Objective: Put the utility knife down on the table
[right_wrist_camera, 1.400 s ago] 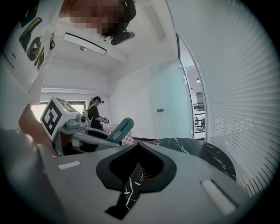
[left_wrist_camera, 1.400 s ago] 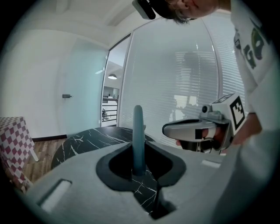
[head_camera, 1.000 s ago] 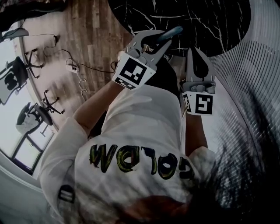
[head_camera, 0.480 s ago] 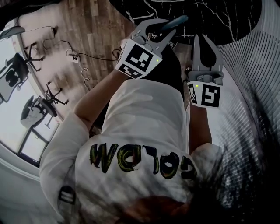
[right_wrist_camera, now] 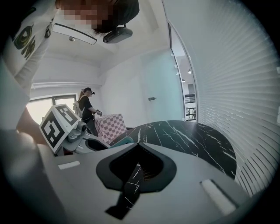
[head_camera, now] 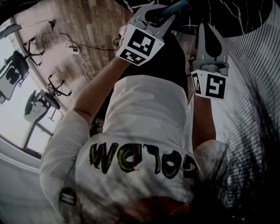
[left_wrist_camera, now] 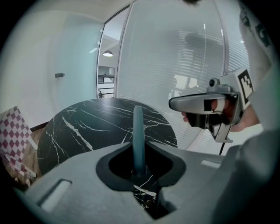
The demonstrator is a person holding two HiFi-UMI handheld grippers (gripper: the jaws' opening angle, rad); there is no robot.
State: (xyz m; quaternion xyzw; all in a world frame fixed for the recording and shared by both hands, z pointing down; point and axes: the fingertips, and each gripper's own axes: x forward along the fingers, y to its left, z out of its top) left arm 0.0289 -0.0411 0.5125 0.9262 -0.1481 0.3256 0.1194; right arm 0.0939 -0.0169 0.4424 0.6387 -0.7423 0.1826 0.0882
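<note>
A teal utility knife [left_wrist_camera: 138, 127] stands up between the jaws of my left gripper [left_wrist_camera: 139, 153], which is shut on its lower end. In the head view the knife [head_camera: 177, 5] pokes out past the left gripper [head_camera: 162, 14] over the edge of the round black marble table [head_camera: 227, 13]. My right gripper [head_camera: 208, 29] hangs beside it on the right, its jaws shut with nothing between them. In the right gripper view its jaws [right_wrist_camera: 139, 146] point at the table [right_wrist_camera: 188, 135], with the left gripper [right_wrist_camera: 83, 140] and the knife's teal tip [right_wrist_camera: 124, 141] to the left.
A checkered box [right_wrist_camera: 109, 124] stands past the table, and a person [right_wrist_camera: 87, 109] stands behind it. Office chairs [head_camera: 39, 105] and cables [head_camera: 78, 52] are on the wood floor at left. A wall of slatted blinds [head_camera: 258, 87] runs along the right.
Both grippers have sunk and slid toward the table, now higher in the head view. The knife has stayed in the left gripper's jaws.
</note>
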